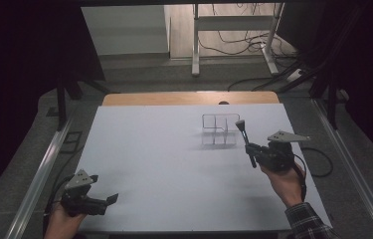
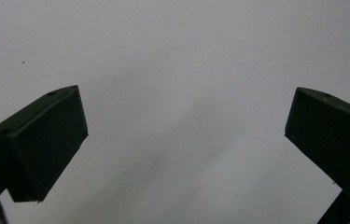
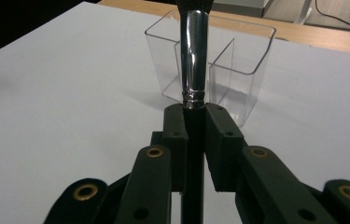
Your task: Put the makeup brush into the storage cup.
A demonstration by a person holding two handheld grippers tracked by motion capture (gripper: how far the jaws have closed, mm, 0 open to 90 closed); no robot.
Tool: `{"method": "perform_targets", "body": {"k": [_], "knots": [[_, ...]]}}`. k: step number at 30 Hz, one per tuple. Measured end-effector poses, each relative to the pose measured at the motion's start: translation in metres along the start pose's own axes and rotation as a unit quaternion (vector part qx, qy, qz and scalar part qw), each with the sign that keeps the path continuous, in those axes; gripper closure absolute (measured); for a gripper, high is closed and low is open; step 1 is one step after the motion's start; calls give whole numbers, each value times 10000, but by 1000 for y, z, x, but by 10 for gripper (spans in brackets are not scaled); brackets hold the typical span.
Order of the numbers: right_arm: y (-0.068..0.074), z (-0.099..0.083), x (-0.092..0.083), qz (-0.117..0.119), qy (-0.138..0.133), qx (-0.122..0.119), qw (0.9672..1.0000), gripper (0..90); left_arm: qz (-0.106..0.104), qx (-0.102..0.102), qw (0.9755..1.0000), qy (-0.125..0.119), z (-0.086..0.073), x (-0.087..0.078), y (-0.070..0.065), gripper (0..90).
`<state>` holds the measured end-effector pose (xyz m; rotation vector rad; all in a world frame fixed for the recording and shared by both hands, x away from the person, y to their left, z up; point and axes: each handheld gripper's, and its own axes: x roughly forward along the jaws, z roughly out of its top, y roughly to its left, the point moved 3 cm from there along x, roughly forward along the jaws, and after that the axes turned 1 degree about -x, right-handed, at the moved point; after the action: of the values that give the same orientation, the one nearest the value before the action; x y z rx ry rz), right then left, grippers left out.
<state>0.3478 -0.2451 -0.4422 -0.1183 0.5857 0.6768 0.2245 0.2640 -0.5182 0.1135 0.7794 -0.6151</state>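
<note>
With right gripper [image 3: 194,116] clamped on makeup brush [image 3: 194,60] handle, bristles up, we keep brush upright just short of clear divided holder [image 3: 238,70] ahead, likely for dropping in. Left gripper [image 2: 186,135] spread, nothing between, parked over white tabletop [image 1: 149,164].

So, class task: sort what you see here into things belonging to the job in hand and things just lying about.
In the job:
makeup brush
clear divided holder
right tool, shut on the brush

Lying about:
left tool, open over bare table
floor cables
</note>
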Motion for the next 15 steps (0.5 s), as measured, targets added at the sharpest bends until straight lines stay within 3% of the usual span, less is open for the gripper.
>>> {"method": "perform_targets", "body": {"k": [4,15], "knots": [[-1,3,1,-14,-54,-78,10000,788,-2,15,10000,5,0,0,0,0],[-9,11,6,-31,-204,108,9997,787,4,25,10000,-24,0,0,0,0]]}}
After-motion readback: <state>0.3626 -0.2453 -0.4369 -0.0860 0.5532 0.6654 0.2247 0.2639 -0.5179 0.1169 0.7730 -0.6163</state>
